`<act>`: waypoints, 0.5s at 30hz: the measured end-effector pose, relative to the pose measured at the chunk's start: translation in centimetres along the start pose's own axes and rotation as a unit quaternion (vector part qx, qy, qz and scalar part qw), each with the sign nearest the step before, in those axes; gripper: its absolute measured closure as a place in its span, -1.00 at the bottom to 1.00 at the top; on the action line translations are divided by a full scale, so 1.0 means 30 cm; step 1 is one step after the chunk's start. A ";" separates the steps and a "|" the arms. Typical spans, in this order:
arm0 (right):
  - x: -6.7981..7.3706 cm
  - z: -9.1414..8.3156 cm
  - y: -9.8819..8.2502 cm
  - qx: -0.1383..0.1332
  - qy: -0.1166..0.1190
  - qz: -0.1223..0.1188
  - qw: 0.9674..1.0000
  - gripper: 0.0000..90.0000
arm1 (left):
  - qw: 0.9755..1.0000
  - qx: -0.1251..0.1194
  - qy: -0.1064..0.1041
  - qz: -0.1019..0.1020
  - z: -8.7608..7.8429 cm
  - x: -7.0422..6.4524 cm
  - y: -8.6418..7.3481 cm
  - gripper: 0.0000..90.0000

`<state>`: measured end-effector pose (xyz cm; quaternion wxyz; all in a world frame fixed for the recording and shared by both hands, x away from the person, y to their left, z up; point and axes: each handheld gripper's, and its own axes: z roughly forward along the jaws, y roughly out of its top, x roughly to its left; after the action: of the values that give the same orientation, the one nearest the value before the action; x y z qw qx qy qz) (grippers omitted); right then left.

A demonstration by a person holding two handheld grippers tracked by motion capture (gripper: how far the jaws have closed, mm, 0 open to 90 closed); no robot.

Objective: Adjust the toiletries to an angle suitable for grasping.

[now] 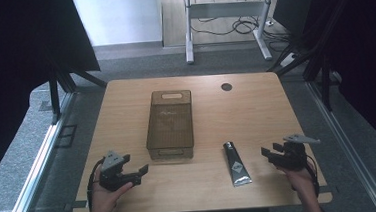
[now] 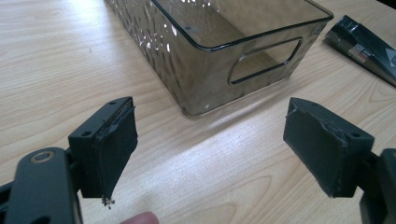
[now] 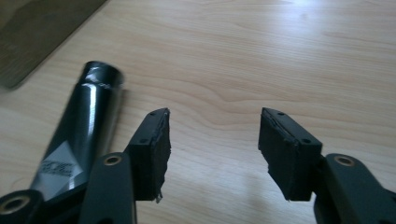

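We are looking across the wooden table [image 1: 126, 105] from left to right. At the near left, the left gripper [image 1: 136, 170] is hovering just above the tabletop with its jaws spread wide and nothing between them; in the left gripper view the same gripper [image 2: 210, 149] is pointing at the near end of the smoky clear bin [image 2: 219, 51]. That bin [image 1: 170, 125] is standing empty in the middle of the table, its handle slot facing us.

Just to the right of the bin, apart from it, the dark tube [image 1: 236, 164] is lying flat, cap end away from us and crimped end toward the near edge. Beyond it, the right gripper [image 1: 272, 152] is waiting with jaws parted and empty; in the right gripper view this gripper [image 3: 212, 144] is sitting beside the tube [image 3: 81, 140], which is lying left of its left jaw, not between the jaws.

We are judging the tube to be the thing to grasp. From here, closing now would catch only air. The glossy, rounded body could also slip or roll away under a glancing pinch, and a sideways nudge could push it against the bin.
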<state>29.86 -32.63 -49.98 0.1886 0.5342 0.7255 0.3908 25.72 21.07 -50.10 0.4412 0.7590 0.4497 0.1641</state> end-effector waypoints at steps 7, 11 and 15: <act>0.088 -0.009 0.030 0.019 0.048 -0.055 0.997 0.31 | 1.000 0.013 0.004 0.028 0.003 -0.030 0.001 -0.61; 0.146 0.002 0.042 0.043 0.078 -0.081 0.993 0.63 | 0.999 0.017 -0.002 0.033 0.016 -0.037 0.000 -0.61; 0.209 0.024 0.055 0.072 0.091 -0.106 0.988 0.80 | 0.999 0.021 -0.003 0.032 0.020 -0.032 -0.005 -0.61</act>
<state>29.14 -26.39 -48.27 0.1234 0.4291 0.8182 0.3622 25.50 20.00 -50.39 0.4206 0.7826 0.4279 0.1663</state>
